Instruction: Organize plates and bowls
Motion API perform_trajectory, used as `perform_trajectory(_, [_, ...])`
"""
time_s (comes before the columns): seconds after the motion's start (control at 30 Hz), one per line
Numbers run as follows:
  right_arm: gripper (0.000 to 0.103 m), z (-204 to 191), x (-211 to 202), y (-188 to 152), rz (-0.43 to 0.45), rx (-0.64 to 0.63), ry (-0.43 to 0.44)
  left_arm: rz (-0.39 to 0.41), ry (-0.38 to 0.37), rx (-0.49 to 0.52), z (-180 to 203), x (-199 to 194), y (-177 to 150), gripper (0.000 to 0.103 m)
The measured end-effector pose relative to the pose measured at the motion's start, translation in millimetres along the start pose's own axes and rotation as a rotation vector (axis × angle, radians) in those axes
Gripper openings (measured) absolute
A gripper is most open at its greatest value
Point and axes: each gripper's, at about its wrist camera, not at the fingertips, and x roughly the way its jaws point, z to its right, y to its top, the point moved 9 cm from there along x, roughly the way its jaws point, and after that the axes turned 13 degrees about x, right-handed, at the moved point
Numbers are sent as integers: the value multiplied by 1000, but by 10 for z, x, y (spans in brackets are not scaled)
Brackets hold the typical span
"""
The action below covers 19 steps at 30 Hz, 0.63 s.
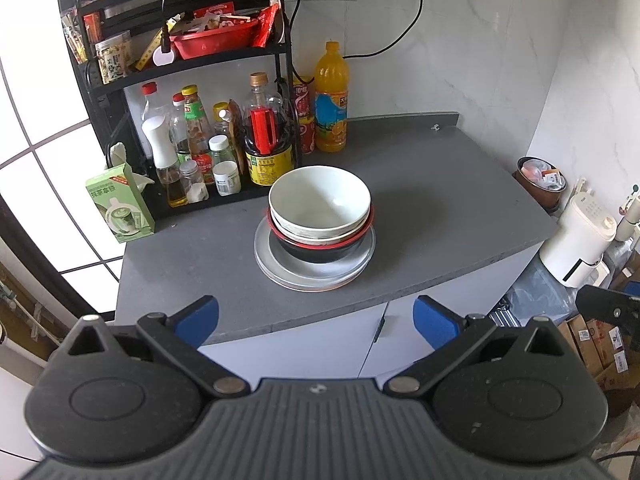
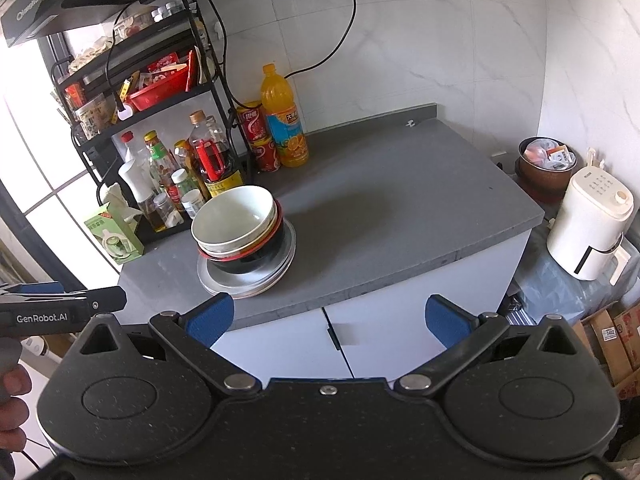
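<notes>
Both claws, the left gripper point(image 1: 316, 320) and right gripper point(image 2: 329, 318), gape released at lower frame, well short of the stacked bowls point(image 1: 320, 204) on plates point(image 1: 316, 274) at center.

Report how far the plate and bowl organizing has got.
Done, by the look of it: the bowls sit nested in one stack on the plates, on the grey counter. In hand: nothing; the left hand-held gripper and right hand-held gripper are both open and empty, short of the counter edge. Left: possibly nothing, unless the stack needs moving.
</notes>
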Motion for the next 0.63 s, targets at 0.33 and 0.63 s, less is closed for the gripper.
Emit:
perform_trajectory(0.33, [103,-31,98,30,-6,-1,-20,-7,0,-2,-33,112,35,103])
perform_trajectory(0.63, [103,-79,120,68,-11,-12,-15,0,0,-13,-71,166,111,103])
